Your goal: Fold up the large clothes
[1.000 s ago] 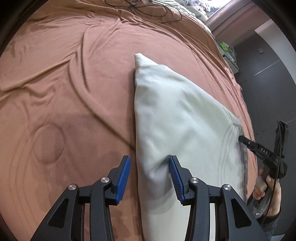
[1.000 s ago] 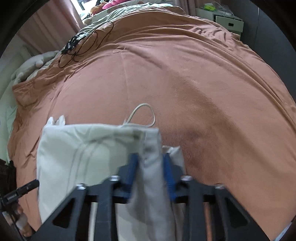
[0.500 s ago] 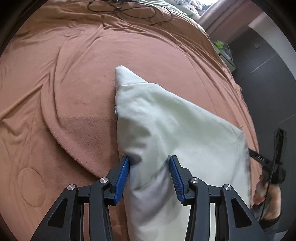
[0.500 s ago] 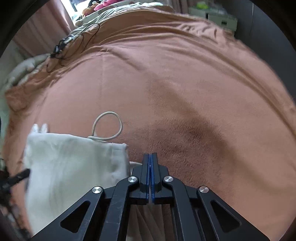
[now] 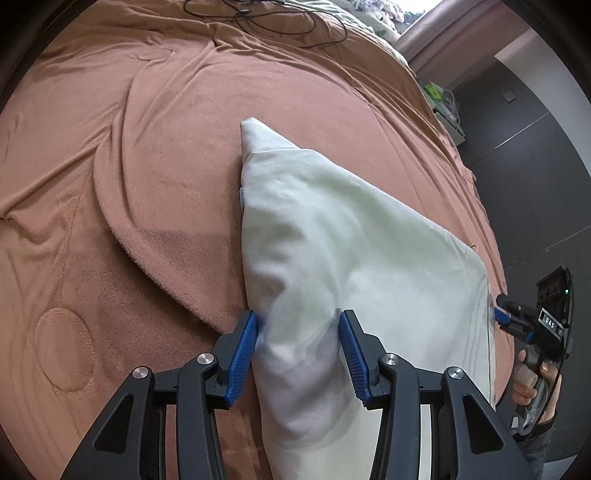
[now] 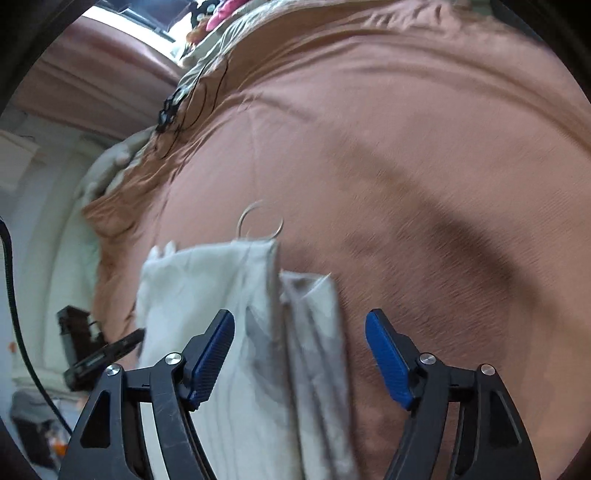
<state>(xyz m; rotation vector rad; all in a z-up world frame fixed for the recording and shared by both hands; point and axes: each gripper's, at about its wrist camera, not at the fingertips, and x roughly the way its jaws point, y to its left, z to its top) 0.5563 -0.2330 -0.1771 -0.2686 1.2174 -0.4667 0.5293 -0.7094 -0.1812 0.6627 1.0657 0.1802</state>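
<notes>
A pale cream garment (image 5: 351,236) lies folded on the brown bed cover (image 5: 166,147). My left gripper (image 5: 297,315) is shut on a bunched fold at its near edge, and both blue pads press into the cloth. In the right wrist view the garment's layered, grey-lined end (image 6: 207,280) runs between the fingers of my right gripper (image 6: 299,317). Its jaws are opening, wide apart, and neither pad touches the cloth. A thin drawstring loop (image 6: 260,221) pokes out beyond that end. A hand holds the right gripper (image 5: 532,325) at the garment's far right edge.
The bed cover (image 6: 406,147) is wrinkled, with a rounded flap (image 5: 155,240) left of the garment. Black cables (image 5: 280,18) lie at the bed's far end. A dark wall and a shelf (image 5: 443,99) stand right of the bed. The left gripper (image 6: 96,347) shows at the left edge.
The right gripper went from pinching the garment's edge to fully shut, and now stands wide apart over the cloth. The garment's fold has come to fill the gap between the left pads.
</notes>
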